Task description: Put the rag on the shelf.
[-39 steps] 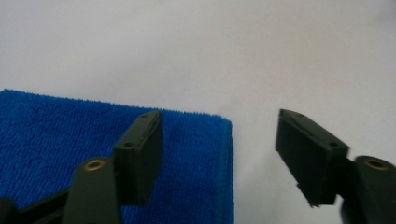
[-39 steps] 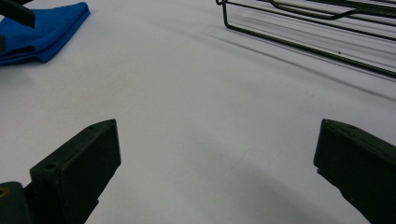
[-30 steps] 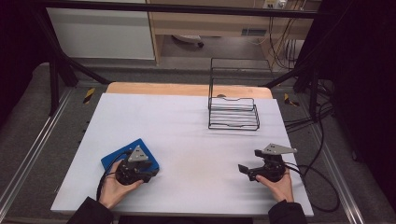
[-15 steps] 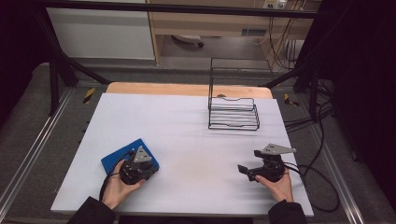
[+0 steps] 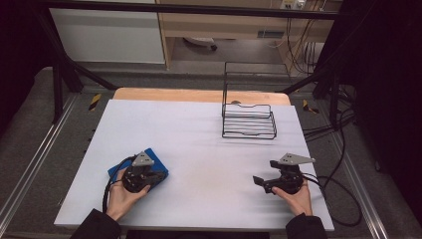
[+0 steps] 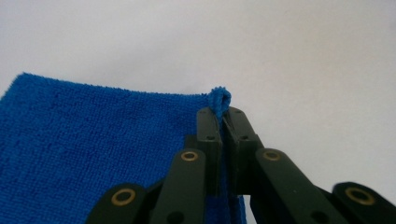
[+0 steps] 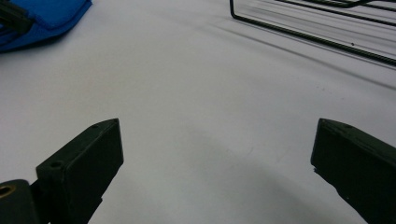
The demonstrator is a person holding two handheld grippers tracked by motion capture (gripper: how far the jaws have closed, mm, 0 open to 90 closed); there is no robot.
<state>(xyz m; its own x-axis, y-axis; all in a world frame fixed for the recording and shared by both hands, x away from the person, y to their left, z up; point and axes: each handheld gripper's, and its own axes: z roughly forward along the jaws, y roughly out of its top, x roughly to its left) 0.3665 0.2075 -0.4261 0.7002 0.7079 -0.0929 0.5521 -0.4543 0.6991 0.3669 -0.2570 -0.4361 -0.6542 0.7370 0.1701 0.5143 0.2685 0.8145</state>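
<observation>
A blue cloth (image 5: 158, 165) lies folded on the white table at the front left. My left gripper (image 5: 155, 175) sits on top of it, held by a hand. Its jaws have just been closing, and in the left gripper view they stand shut on the right edge of the blue cloth (image 6: 93, 154), with a small pinched fold sticking up above the left gripper (image 6: 223, 116). My right gripper (image 5: 259, 181) rests at the front right, jaws pointing left. The right gripper view has my right gripper (image 7: 215, 158) wide open over bare table, with the blue cloth (image 7: 51, 14) far off at the upper left.
A black wire rack (image 5: 249, 119) stands at the back right of the white table (image 5: 199, 139); its lower wires (image 7: 317, 32) cross the top of the right gripper view. Cables trail off the table's right edge. A wooden strip runs along the far edge.
The left gripper has shifted slightly toward the right over the blue cloth. The right gripper has stayed in place.
</observation>
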